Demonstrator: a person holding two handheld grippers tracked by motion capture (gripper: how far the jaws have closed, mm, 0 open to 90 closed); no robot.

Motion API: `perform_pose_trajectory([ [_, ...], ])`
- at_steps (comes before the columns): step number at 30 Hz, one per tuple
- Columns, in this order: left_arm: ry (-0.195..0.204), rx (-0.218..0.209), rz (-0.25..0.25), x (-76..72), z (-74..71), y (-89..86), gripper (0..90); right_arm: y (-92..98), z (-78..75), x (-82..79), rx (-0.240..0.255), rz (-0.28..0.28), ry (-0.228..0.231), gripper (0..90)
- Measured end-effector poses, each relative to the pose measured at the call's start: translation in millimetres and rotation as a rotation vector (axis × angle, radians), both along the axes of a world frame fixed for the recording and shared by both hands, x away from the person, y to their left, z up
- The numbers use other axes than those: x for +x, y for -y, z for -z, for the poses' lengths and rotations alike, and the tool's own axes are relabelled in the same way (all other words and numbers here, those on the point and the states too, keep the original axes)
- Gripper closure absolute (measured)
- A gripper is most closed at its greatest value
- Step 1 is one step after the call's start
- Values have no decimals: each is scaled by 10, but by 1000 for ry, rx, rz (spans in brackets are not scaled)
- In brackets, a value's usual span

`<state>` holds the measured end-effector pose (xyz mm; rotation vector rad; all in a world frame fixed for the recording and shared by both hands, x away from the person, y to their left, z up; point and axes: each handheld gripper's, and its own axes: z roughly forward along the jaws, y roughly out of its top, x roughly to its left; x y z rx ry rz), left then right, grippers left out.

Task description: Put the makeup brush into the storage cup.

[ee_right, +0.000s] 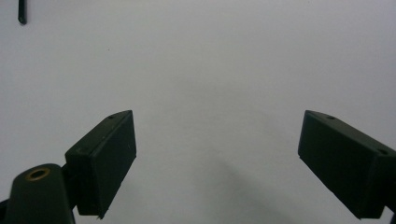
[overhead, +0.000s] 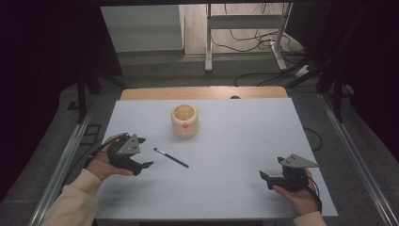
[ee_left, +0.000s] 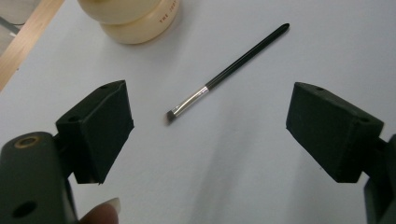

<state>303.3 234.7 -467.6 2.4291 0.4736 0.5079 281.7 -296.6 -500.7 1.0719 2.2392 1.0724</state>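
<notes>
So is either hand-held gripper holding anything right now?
Nothing is held. The left hand-held gripper stands open near the thin black makeup brush; the right hand-held gripper is open over bare table.

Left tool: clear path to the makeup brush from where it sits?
Probably yes. The left tool is open and aimed at the makeup brush, which lies flat on the table just ahead of its jaws. Nothing lies between them; the cream jar sits off to the side.

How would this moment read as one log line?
left gripper: open, facing brush | right gripper: open, nothing between jaws | brush: flat on table
</notes>
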Motion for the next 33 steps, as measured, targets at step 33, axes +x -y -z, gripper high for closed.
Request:
perform_pose_trajectory([
  [33, 17, 95, 243, 251, 49, 99, 122, -5, 4, 2, -2, 2, 0, 116],
])
